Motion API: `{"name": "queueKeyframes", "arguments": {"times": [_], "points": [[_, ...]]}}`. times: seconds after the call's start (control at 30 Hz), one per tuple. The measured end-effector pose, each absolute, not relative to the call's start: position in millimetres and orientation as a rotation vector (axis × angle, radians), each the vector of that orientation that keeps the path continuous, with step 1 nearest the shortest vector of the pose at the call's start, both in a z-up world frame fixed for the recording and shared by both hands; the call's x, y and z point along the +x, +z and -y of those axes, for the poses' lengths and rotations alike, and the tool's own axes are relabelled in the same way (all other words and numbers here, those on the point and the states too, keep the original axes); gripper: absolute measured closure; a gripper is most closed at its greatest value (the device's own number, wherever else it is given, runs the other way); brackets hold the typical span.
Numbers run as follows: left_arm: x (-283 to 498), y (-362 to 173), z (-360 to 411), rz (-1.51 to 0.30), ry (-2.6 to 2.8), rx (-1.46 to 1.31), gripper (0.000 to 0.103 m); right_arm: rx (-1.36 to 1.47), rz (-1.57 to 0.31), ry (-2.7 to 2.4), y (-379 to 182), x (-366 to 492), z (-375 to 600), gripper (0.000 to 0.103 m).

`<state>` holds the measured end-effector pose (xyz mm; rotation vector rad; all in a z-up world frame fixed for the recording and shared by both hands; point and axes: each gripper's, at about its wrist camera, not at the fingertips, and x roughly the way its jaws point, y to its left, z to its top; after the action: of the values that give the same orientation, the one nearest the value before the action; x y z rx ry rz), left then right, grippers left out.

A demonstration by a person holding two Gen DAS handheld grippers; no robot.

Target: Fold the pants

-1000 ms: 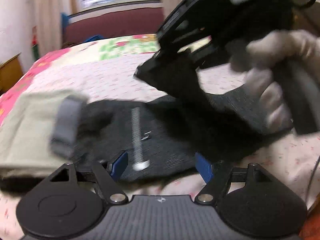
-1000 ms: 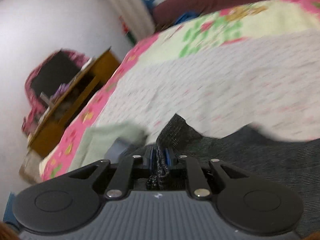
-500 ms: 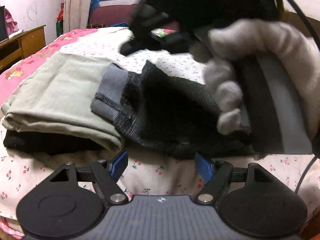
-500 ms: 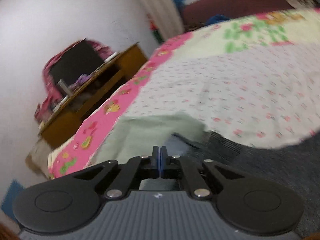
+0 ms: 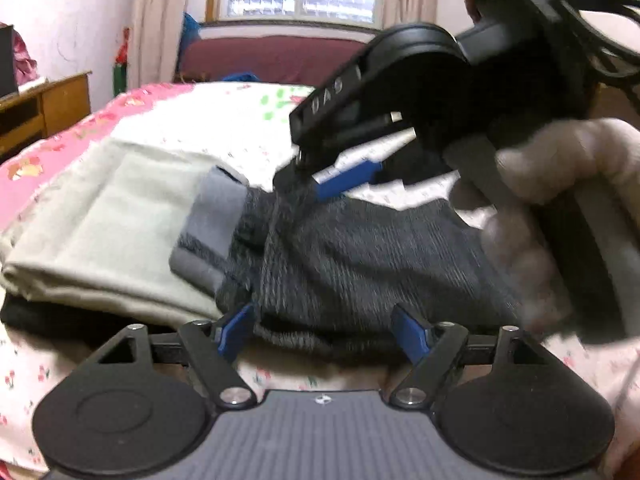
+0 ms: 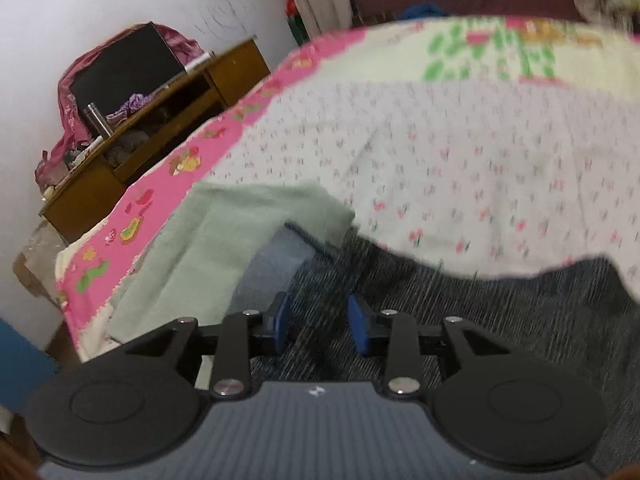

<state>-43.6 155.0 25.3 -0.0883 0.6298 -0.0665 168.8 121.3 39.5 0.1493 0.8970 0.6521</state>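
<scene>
Reopened, the right tool (image 6: 318, 324) hovers over folded dark pants (image 5: 360, 256).

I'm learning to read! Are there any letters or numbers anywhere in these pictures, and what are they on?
"DAS": pale letters on the black body of the right gripper, seen from the left wrist camera; anything after them is cut off or blurred.
A small white logo mark, not letters, sits on the grey housing of the left gripper.
Nothing readable on the dark grey pants, the green folded cloth or the flowered bedsheet.
</scene>
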Motion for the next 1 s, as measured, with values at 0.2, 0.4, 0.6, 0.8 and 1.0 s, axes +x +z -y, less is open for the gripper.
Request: {"name": "queueKeyframes", "arguments": {"times": [0.2, 0.4, 0.6, 0.8, 1.0], "points": [[-20.6, 16.1, -137.7, -0.610, 0.015, 0.058, 0.013, -0.083, -0.998, 0.677, 23.2, 168.7, -163.0, 0.062], [-9.7, 3.0, -124.4, -0.635, -0.019, 0.125, 0.013, -0.124, -1.142, 0.652, 1.5, 194.8, -144.0, 0.080], [3.7, -1.7, -128.8, -0.678, -0.032, 0.109, 0.011, -0.046, -1.164, 0.693, 9.5, 196.6, -121.3, 0.088], [21.0, 0.2, -136.2, -0.744, 0.007, 0.039, 0.009, -0.003, -1.177, 0.710, 13.0, 199.0, -125.3, 0.083], [38.5, -2.4, -144.3, -0.799, 0.022, -0.020, 0.011, 0.037, -1.226, 0.725, 12.3, 202.4, -133.5, 0.065]]}}
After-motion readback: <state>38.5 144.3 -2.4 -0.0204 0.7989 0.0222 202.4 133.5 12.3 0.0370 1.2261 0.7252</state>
